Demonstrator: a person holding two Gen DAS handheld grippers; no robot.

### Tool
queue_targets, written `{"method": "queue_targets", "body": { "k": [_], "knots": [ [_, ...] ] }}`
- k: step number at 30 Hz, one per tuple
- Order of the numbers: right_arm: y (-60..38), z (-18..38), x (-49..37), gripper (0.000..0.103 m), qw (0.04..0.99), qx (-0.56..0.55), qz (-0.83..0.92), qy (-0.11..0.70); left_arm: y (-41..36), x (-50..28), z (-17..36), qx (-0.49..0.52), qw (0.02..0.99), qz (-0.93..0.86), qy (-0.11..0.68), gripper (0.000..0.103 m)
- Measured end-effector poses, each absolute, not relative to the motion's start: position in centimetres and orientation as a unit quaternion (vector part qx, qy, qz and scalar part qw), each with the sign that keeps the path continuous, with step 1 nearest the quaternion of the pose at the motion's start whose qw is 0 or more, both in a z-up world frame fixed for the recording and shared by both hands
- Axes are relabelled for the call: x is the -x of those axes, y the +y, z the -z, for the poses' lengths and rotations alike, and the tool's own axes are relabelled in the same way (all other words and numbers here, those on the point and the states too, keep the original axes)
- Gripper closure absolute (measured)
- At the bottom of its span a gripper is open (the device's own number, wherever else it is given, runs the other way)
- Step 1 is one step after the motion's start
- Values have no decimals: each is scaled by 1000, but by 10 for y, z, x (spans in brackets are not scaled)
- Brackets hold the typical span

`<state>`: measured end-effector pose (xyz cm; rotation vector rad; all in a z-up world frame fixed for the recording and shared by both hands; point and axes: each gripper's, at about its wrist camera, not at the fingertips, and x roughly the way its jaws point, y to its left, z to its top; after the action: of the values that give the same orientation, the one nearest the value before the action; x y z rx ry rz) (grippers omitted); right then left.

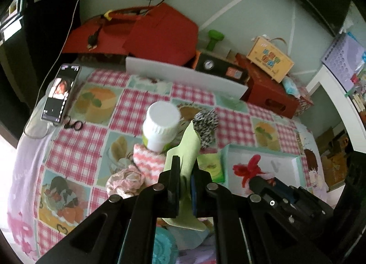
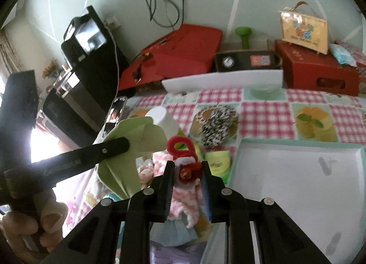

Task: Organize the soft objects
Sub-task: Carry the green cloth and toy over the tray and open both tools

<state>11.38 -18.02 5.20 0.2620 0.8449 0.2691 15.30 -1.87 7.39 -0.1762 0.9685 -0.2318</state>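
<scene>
**Soft things lifted up, white tray waiting on the right**

Soft things are in both tools now. The left tool is shut tight on a thin green cloth. The cloth sticks up past the fingers and hangs down under them, so its long way runs along the tool. The right tool is nearly shut, and its pads press on a little red fuzzy toy with a loop on top and a bit of white in the middle. The loop pokes up above the fingers.

Both tools hang over the worktop, which has a pink check cloth with food pictures. Under them is a heap of other soft things: a pink and white fluffy sock and a crumpled pink scrunchie. A black and white fuzzy thing lies a bit farther back, near a white jar.

The white tray with the pale green rim sits to the right of the heap. It looks empty in the right tool's view. The right tool is just beside the tray, so it is the nearer one. I think the red toy only has to go a little to the right and down. The green cloth is on the far side from the tray, so the left tool would have to cross over the heap to get there.
</scene>
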Motion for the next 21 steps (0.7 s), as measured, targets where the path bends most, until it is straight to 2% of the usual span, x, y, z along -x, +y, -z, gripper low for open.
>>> {"method": "queue_targets", "body": {
  "k": [10,21],
  "knots": [
    [-251,-67,-96,79,909,-155,-38,384,-58,-142,-88,77,885,171,426,96],
    [-354,-68,-68,79,901,-186,124,372,-125,-136,-69,54,869,245,426,96]
  ]
}}
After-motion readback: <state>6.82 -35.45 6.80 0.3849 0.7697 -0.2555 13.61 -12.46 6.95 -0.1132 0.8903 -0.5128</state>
